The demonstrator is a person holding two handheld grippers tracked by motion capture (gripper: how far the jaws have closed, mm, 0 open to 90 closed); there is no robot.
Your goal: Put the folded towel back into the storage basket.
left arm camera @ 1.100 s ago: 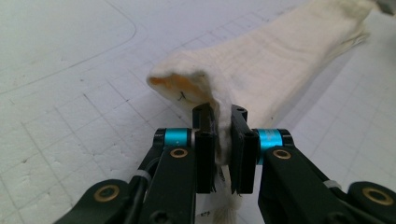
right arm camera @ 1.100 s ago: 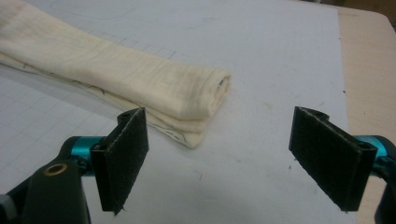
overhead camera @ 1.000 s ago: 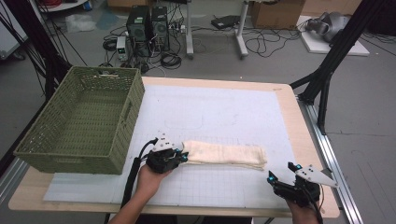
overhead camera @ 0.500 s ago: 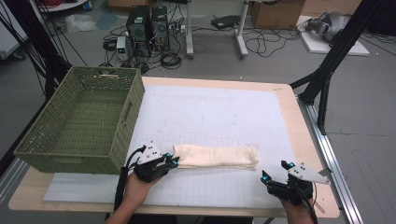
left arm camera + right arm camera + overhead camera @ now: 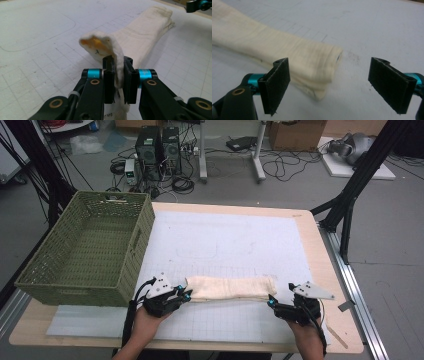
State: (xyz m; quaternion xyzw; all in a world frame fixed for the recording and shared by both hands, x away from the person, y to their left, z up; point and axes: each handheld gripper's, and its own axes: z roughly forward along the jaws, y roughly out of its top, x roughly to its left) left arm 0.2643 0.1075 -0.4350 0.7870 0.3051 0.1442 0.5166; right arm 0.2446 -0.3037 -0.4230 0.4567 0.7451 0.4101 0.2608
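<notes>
A folded cream towel point(image 5: 231, 287) lies lower centre on the table point(image 5: 320, 245), bare mat above. Left tongs point(image 5: 117, 82) pinch its lifted left end; right tongs point(image 5: 339, 86) gape wide just short of its right end. A green basket point(image 5: 85, 250) stands at left.

Folded cream cloth point(image 5: 231, 287) lay near table point(image 5: 320, 250) front edge, left gripper point(image 5: 183, 294) and right gripper point(image 5: 272, 302) at its ends. Green basket point(image 5: 125, 265) stood left.

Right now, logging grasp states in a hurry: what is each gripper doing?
Left gripper: shut on the cream towel's end.
Right gripper: open, holding nothing, at the towel's other end.
</notes>
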